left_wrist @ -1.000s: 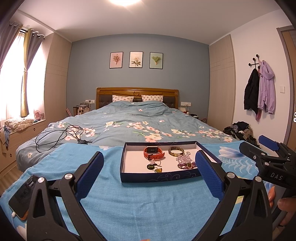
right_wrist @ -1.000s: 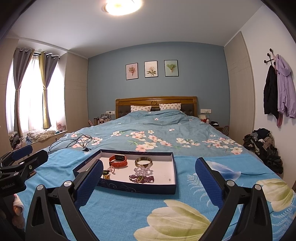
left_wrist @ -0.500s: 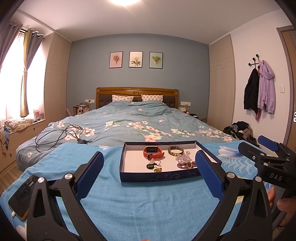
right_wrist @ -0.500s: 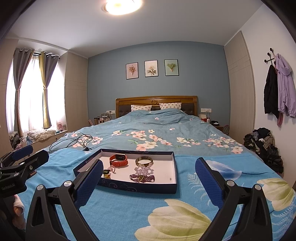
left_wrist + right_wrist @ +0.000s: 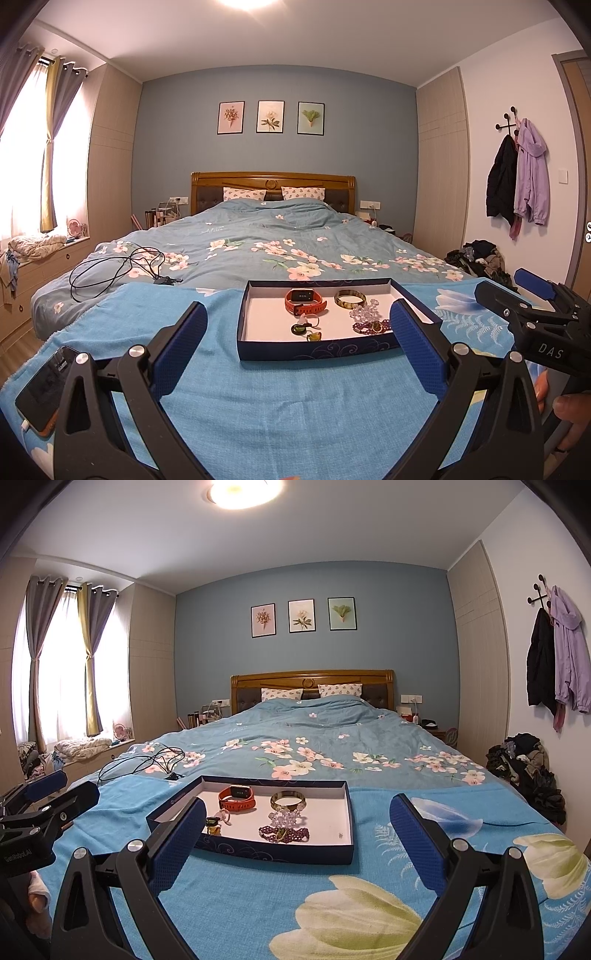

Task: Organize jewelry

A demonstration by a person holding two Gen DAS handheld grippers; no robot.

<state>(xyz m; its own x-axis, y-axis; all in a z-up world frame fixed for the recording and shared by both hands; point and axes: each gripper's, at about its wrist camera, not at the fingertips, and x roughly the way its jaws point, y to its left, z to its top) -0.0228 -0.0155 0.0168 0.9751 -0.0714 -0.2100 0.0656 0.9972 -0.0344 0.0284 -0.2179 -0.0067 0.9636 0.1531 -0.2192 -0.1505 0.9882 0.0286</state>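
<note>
A shallow dark-blue box (image 5: 317, 349) (image 5: 258, 854) with a white floor lies on the blue cloth at the foot of the bed. In it lie an orange smartwatch (image 5: 305, 300) (image 5: 237, 798), a gold-brown bangle (image 5: 350, 298) (image 5: 288, 799), a clear bead bracelet (image 5: 364, 312) (image 5: 286, 816), a purple bead bracelet (image 5: 371, 326) (image 5: 284, 833) and small green and yellow pieces (image 5: 303, 328) (image 5: 213, 823). My left gripper (image 5: 297, 354) is open and empty, short of the box. My right gripper (image 5: 297, 843) is open and empty, also short of the box.
A phone (image 5: 46, 389) lies on the cloth at the near left edge. A black cable (image 5: 118, 271) is coiled on the floral duvet behind the cloth. Clothes are piled on the floor (image 5: 528, 771) to the right of the bed.
Both grippers have drifted very slightly; the view barely shifts. Nothing in the box has moved.
</note>
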